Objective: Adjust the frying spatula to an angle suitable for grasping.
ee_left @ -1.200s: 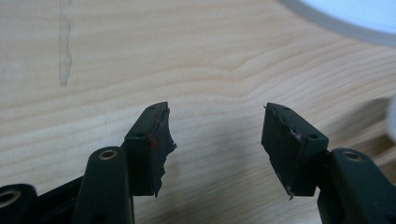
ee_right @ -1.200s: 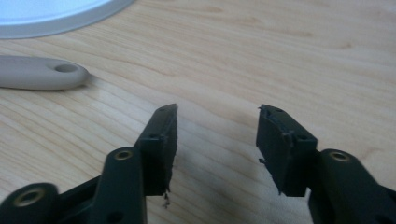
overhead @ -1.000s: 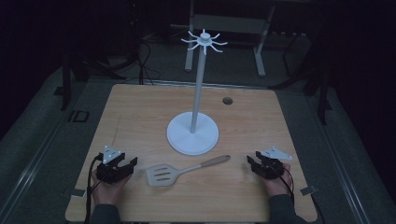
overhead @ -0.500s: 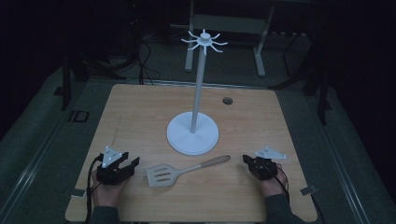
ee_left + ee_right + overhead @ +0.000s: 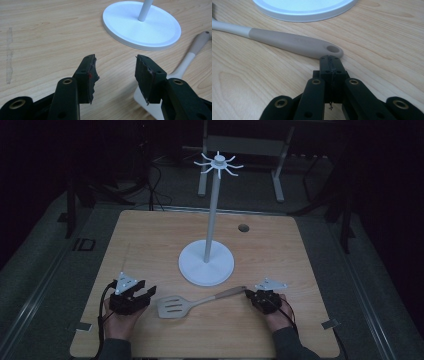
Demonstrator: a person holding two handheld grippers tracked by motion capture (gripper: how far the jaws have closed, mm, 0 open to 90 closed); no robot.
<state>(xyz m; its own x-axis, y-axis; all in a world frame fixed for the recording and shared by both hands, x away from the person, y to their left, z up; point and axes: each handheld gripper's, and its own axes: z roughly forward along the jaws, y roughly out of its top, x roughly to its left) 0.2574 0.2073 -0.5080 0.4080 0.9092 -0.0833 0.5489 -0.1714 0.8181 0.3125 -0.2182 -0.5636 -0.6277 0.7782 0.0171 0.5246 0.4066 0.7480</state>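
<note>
Right gripper had its jaws fully closed, empty, tips at the spatula handle's end. Left gripper jaws open, just been closing, nothing between.

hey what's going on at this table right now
A person sits at a wooden table with a two-jaw gripper in each hand. A spatula lies flat in front of a white stand with hooks on top. The right gripper has its jaws shut with nothing between them, its tip right at the end of the spatula's handle. The left gripper, whose jaws have just been closing, is open and empty beside the spatula's blade. Nothing is lifted yet.
</note>
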